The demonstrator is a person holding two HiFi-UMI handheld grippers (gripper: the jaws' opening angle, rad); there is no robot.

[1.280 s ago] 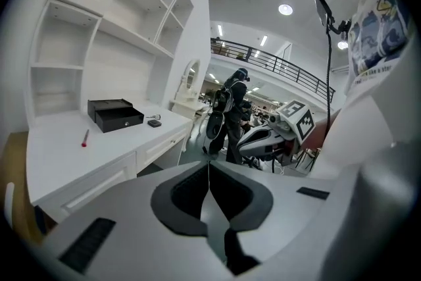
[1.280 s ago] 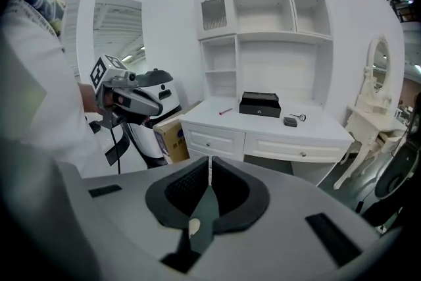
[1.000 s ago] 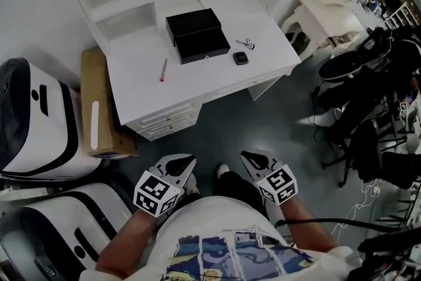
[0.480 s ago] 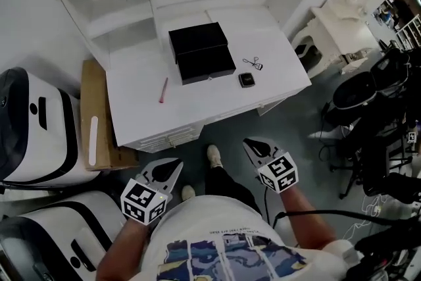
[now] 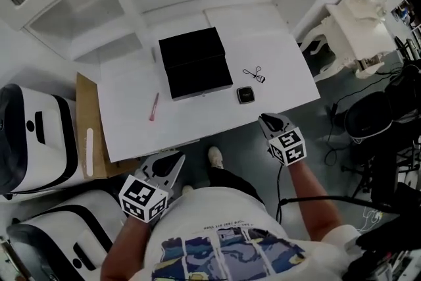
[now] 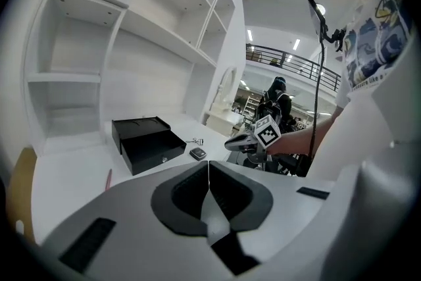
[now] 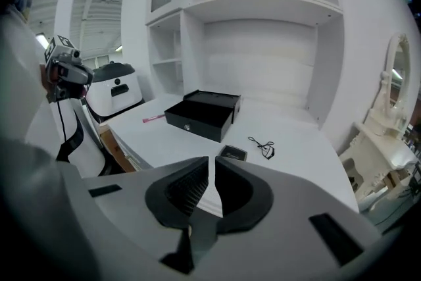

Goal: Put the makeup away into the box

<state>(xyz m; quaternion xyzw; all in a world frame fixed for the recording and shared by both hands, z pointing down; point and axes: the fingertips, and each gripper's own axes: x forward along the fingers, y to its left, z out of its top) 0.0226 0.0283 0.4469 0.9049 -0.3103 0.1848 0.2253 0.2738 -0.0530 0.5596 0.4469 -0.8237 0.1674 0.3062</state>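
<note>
A black box (image 5: 194, 62) stands at the middle of the white desk (image 5: 125, 128), its lower drawer pulled out toward me. To its left lies a pink pencil (image 5: 153, 106). A dark square compact (image 5: 245, 95) and a wire eyelash curler (image 5: 254, 74) lie to its right. My right gripper (image 5: 265, 118) is shut and empty, just off the desk's front edge near the compact (image 7: 232, 154). Shut and empty too, my left gripper (image 5: 176, 156) hangs below the front edge, apart from the desk. The left gripper view shows the box (image 6: 146, 141) and the right gripper (image 6: 253, 138).
White shelves rise behind the desk. A cardboard box (image 5: 89, 135) leans at the desk's left side, next to white and black machines (image 5: 33, 122). A white vanity table (image 5: 358, 16) and black chairs (image 5: 381, 108) stand to the right.
The person has stepped up to the desk. Both grippers moved forward, the right one farther, now reaching the desk's front edge. Both jaws stayed shut.
</note>
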